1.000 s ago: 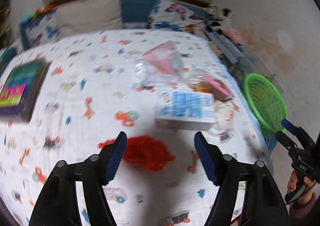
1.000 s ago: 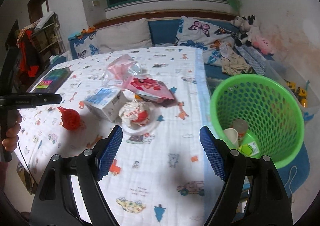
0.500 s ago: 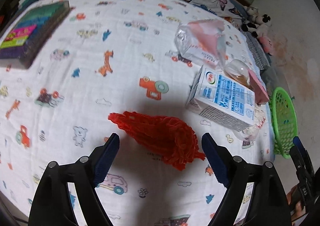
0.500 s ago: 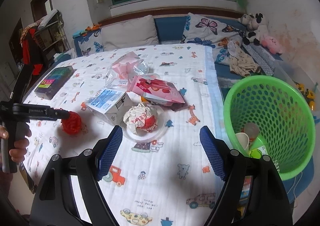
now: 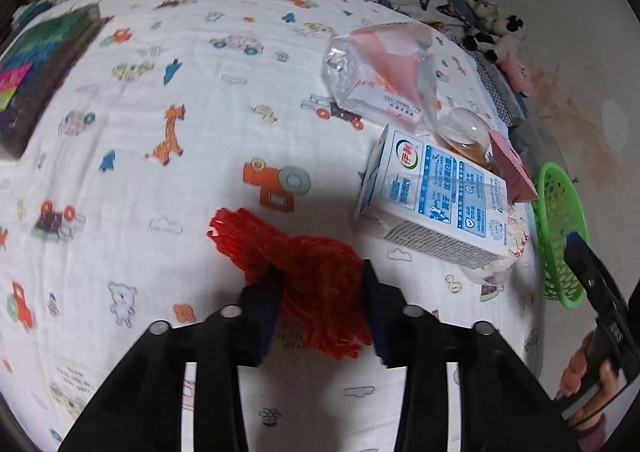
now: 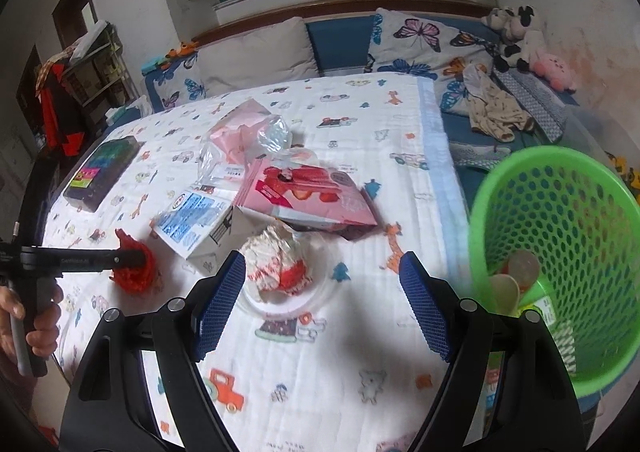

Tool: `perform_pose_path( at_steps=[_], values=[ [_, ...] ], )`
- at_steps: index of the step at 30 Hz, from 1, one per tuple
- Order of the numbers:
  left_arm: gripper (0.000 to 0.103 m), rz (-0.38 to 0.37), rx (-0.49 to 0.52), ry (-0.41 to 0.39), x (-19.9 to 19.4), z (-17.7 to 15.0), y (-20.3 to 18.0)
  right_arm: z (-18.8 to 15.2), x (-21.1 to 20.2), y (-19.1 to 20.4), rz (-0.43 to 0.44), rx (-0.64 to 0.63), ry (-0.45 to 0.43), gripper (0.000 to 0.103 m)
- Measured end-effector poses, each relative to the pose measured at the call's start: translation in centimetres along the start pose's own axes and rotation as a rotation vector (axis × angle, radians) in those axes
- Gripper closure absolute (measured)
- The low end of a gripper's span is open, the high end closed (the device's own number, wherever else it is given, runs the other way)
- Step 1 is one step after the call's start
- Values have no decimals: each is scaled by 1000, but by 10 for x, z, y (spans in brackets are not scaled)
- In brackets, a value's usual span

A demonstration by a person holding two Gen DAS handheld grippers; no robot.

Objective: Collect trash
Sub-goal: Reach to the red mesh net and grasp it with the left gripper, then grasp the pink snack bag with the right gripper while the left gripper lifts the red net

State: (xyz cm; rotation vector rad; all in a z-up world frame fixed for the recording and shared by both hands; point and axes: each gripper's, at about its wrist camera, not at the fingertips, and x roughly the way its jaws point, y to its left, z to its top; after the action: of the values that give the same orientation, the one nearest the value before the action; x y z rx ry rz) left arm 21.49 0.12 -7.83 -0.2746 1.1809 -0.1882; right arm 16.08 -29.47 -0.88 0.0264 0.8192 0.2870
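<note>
**Risk: weak pinch on red mesh, snag or drop before basket**

Grip on the red mesh net has just been closed by the left gripper; the bunched mesh is squeezed between the two pads, still resting on the printed sheet. Only the middle of the wad is caught. The loose tail toward the far left of the gripper and the frayed end below the pads are left free.

- Slip: mesh is soft and springy, so it could be pulled out of the pinch on lift if the pads are not closed further.
- Snag: sheet fabric could be nipped along with the mesh, so the sheet might be dragged up too.
- Knock: the blue-and-white carton lies just right of the mesh; it could be clipped on a sideways swing toward the green basket.

Right gripper is spread wide and empty, hovering over the crumpled wrapper on the clear plate, with the basket just to its right. Collision between both tools is possible if both head for the basket together.
</note>
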Motion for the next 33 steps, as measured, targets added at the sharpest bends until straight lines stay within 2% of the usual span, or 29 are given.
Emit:
perform_pose_path(
  at_steps=[2, 4, 12, 16, 18, 21, 26, 27, 33],
  values=[
    [76, -16, 14, 0, -2, 1, -1, 3, 8, 6, -1, -21, 12, 30],
    [78, -31, 29, -1, -5, 3, -2, 7, 18, 14, -13, -52, 24, 33],
    [80, -64, 80, -15, -14, 6, -3, 21, 55, 38, -104, -189, 45, 38],
    [80, -73, 114, -31, -22, 10, -7, 27, 70, 40, -151, -226, 52, 48],
    [80, -82, 123, -39, -27, 11, -8, 28, 74, 37, -145, -210, 58, 54],
    [80, -91, 143, -57, -36, 15, -13, 29, 72, 29, -124, -162, 54, 68],
    [80, -113, 168, -79, -45, 22, -24, 30, 59, 16, -76, -79, 39, 79],
    [80, -118, 173, -84, -47, 23, -27, 30, 56, 14, -69, -68, 34, 85],
    [80, -138, 207, -108, -56, 31, -49, 28, 32, 0, -31, 1, 1, 91]
  ],
)
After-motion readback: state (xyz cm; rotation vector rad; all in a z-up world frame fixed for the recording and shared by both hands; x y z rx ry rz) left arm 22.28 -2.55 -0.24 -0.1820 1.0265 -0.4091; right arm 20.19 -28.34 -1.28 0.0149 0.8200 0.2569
